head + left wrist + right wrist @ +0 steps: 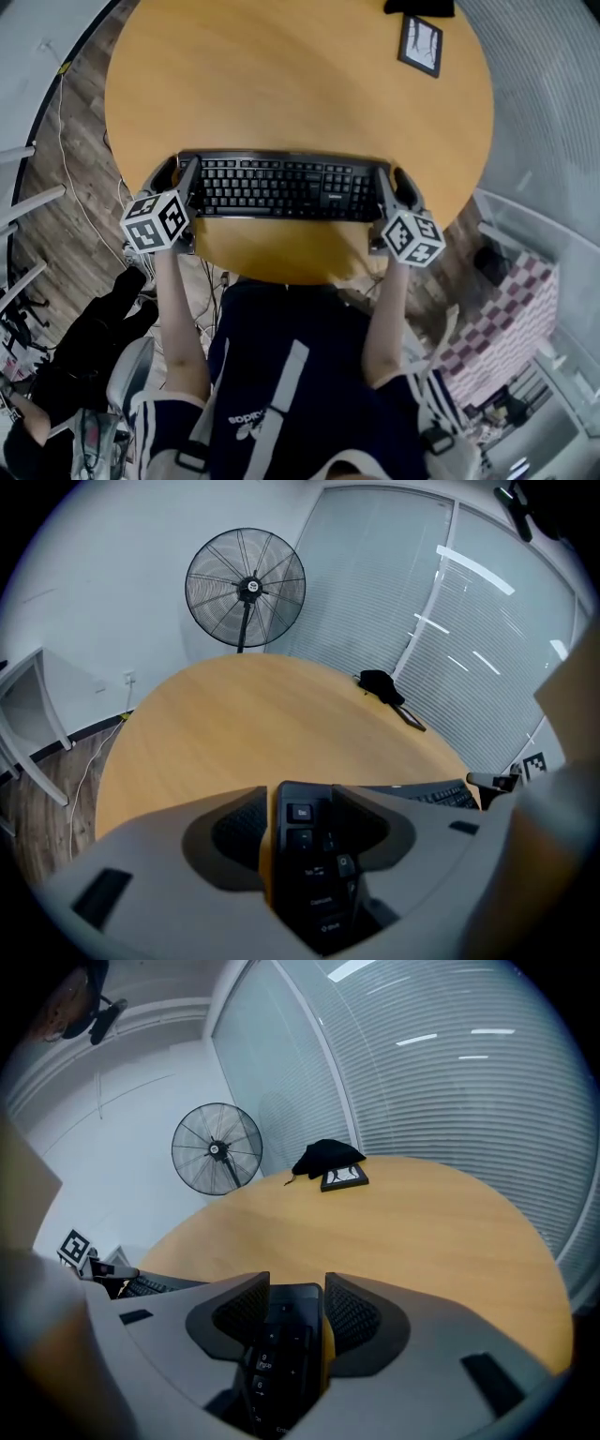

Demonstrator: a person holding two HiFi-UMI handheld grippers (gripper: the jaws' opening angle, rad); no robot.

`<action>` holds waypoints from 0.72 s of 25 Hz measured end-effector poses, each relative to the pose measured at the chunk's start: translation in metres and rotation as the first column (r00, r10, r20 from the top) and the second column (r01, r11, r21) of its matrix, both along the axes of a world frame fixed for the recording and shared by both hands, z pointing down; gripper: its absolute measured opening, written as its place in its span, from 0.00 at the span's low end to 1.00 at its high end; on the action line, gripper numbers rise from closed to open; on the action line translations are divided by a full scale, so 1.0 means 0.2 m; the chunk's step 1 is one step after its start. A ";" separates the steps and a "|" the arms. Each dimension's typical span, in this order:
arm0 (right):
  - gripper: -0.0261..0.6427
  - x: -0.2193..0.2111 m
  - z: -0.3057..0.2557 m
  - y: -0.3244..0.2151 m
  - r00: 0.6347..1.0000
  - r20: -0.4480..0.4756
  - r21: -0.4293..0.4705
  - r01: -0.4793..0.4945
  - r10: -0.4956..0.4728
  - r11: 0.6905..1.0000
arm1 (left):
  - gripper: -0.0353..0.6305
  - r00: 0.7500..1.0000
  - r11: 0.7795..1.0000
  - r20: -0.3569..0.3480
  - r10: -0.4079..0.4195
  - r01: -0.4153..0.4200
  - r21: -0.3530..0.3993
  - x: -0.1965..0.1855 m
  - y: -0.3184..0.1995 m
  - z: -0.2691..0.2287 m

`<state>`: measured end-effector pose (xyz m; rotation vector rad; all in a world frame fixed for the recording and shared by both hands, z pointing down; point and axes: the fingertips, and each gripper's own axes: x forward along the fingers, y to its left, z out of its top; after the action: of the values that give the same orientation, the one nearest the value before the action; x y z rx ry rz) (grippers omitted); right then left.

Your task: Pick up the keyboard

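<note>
Left tongs (pixel 302 808) are standing released, straddling the keyboard's (pixel 281 186) nine o'clock end, pads not pinching it. Right tongs (pixel 286 1302) are gaping likewise round its three o'clock end. The keyboard is lying flat at the round desk's (pixel 300 84) six o'clock edge, a picture frame (pixel 420 44) sitting well apart at one o'clock.

The head view looks steeply down on the round table (pixel 281 75) from overhead. Each gripper view sits low and close at one keyboard (pixel 281 187) end, facing across the tabletop. Both include the fan (pixel 246 588).
</note>
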<state>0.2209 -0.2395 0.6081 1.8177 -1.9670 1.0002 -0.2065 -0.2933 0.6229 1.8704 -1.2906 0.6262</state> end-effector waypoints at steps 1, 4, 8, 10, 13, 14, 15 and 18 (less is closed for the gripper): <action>0.28 0.01 0.02 0.00 1.000 0.004 -0.012 -0.008 0.008 1.000 | 0.35 1.000 1.000 -0.007 0.000 0.000 -0.006 0.00 0.00 0.00; 0.30 0.01 0.08 0.00 0.999 0.024 -0.055 -0.025 0.026 0.998 | 0.35 0.999 1.000 -0.050 -0.011 0.010 -0.021 0.00 0.00 0.01; 0.31 -0.02 0.06 -0.01 0.997 0.071 -0.082 0.000 0.006 0.997 | 0.35 0.992 0.998 -0.124 -0.033 0.026 -0.064 -0.01 0.01 0.02; 0.30 -0.03 0.08 0.00 0.994 0.106 -0.091 0.007 0.003 0.996 | 0.35 0.990 0.996 -0.136 -0.047 0.036 -0.082 -0.01 0.01 0.02; 0.30 -0.02 0.06 -0.01 0.995 0.099 -0.113 0.022 -0.010 0.993 | 0.35 0.989 0.995 -0.140 -0.043 0.030 -0.094 0.00 0.01 0.02; 0.30 -0.02 0.07 -0.01 0.995 0.099 -0.115 0.027 -0.016 0.993 | 0.35 0.988 0.995 -0.145 -0.043 0.029 -0.097 0.00 0.01 0.03; 0.30 -0.02 0.07 -0.01 0.995 0.102 -0.114 0.031 -0.020 0.993 | 0.35 0.988 0.995 -0.147 -0.043 0.029 -0.097 0.00 0.01 0.03; 0.30 -0.03 0.09 -0.02 0.995 0.099 -0.104 0.030 -0.020 0.994 | 0.35 0.990 0.996 -0.132 -0.045 0.035 -0.078 -0.01 0.00 0.03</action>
<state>0.2143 -0.2437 0.6254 1.7144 -1.9473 1.1824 -0.2083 -0.2934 0.6296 1.7885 -1.1988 0.5131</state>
